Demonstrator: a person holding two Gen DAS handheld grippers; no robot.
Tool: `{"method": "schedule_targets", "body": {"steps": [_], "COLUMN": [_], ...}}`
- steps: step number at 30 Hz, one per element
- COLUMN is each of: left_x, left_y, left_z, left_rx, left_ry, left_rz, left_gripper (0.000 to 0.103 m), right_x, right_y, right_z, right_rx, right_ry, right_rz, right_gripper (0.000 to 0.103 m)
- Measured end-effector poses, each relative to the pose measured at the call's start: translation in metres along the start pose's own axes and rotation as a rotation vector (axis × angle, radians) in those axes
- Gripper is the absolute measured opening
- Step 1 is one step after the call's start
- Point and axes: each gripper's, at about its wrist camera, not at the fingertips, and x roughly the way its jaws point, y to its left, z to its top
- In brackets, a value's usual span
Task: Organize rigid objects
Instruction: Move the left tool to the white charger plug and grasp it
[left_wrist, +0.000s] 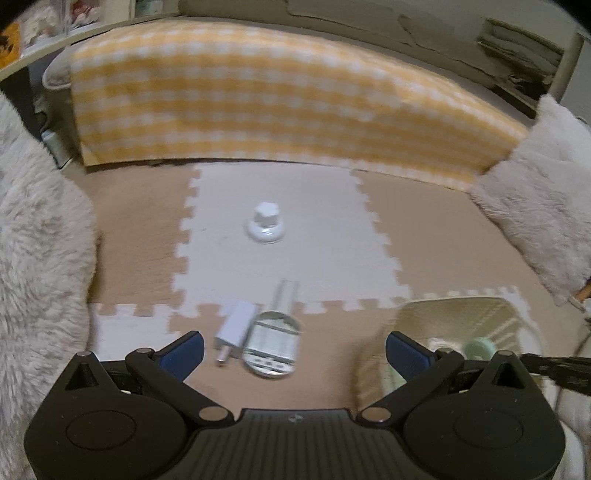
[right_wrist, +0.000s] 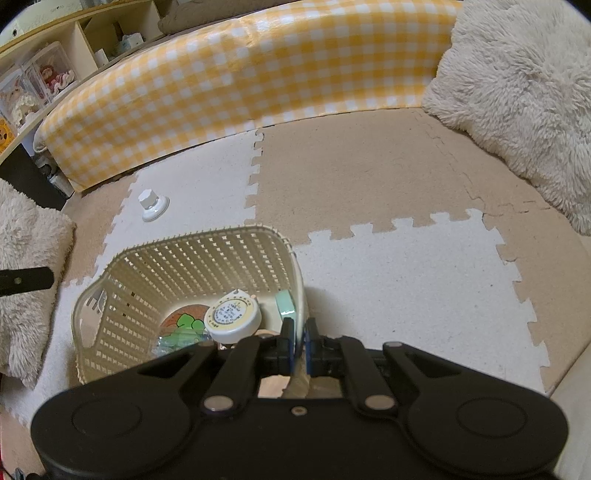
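Just left of the basket (right_wrist: 192, 251), the open left claw (left_wrist: 294, 350) could knock the charger (left_wrist: 234, 328) while the right claw (right_wrist: 299, 343) pinches the basket wall shut.

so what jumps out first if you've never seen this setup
The yellow checked cushion along the back of the puzzle mat draws the eye first. Then the cream basket, its rim pinched by the shut right gripper, with a round tape measure inside. Ahead of the open left gripper lie a white charger and an oval device.
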Motion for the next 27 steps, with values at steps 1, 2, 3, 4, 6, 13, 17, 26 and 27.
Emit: {"method": "schedule_targets", "body": {"steps": [1,2,3,4,6,13,17,26,27], "left_x": [0.005,0.009,0.014,0.019,0.027,0.049,0.061,0.083,0.085], "left_y": [0.005,0.008,0.011,0.013,0.017,0.022,0.024,0.036,0.038], "left_z": [-0.001,-0.003,-0.004,-0.006,-0.007,-0.003,-0.002,0.001,0.001], "left_rx": [0.006,0.012,0.02,0.026,0.03,0.082,0.093,0.077,0.072], "left_ry": [0.003,0.009,0.018,0.027,0.037,0.023,0.028,0.046,0.05], "left_rz": [0.001,-0.004,-0.015,-0.026,-0.025,0.004,0.005,0.016,0.017], "left_gripper": [0.103,0.103,0.103,0.103,0.102,0.062,0.057,0.043,0.041], "right_x": [0.0,0.0,0.0,0.0,0.0,0.0,0.0,0.0,-0.001], "right_y": [0.0,0.0,0.0,0.001,0.001,0.002,0.003,0.004,0.004], "right_z": [0.0,0.0,0.0,0.0,0.0,-0.001,-0.001,-0.001,-0.001], "right_rx": [0.0,-0.001,-0.002,-0.002,-0.005,-0.01,-0.012,-0.016,-0.017], "right_ry": [0.0,0.0,0.0,0.0,-0.001,-0.002,-0.002,-0.002,-0.001], "right_rz": [-0.001,-0.001,-0.002,-0.002,-0.004,-0.007,-0.009,-0.011,-0.011], "right_gripper": [0.006,0.006,0.006,0.006,0.006,0.006,0.006,0.006,0.006]}}
